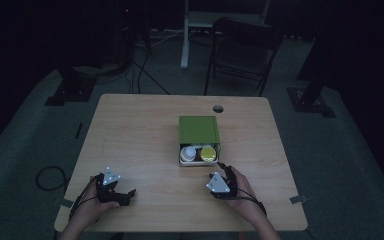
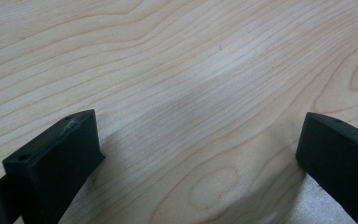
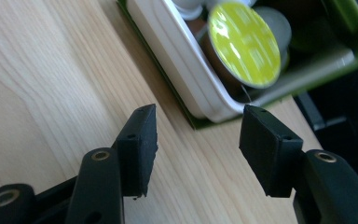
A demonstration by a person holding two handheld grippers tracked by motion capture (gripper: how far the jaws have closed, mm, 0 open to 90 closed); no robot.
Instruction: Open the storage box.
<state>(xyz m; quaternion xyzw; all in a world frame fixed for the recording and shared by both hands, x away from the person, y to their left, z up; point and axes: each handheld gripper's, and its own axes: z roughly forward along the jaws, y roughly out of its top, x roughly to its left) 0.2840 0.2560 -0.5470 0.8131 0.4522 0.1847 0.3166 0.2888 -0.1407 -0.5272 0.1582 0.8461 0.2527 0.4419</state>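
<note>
A green box (image 1: pixel 198 130) lies in the middle of the wooden table (image 1: pixel 140 130), with a white tray (image 1: pixel 198 162) slid out of its near end. The tray holds a white capsule (image 1: pixel 189 151) and a yellow-lidded capsule (image 1: pixel 208 153). In the right gripper view the yellow lid (image 3: pixel 244 44) lies just past the tray's rim (image 3: pixel 177 56) and the green wall (image 3: pixel 317 63). My right gripper (image 1: pixel 222 168) (image 3: pixel 200 114) points at the tray's near right corner, open, with nothing between its pads. My left gripper (image 1: pixel 128 194) (image 2: pixel 199 120) rests low over bare wood at the near left, open wide.
A round cable hole (image 1: pixel 218 108) sits near the table's far edge. Behind the table stand a dark folding chair (image 1: pixel 242 47) and a white post (image 1: pixel 185 35). Cables run across the dim floor (image 1: pixel 47 177) at the left.
</note>
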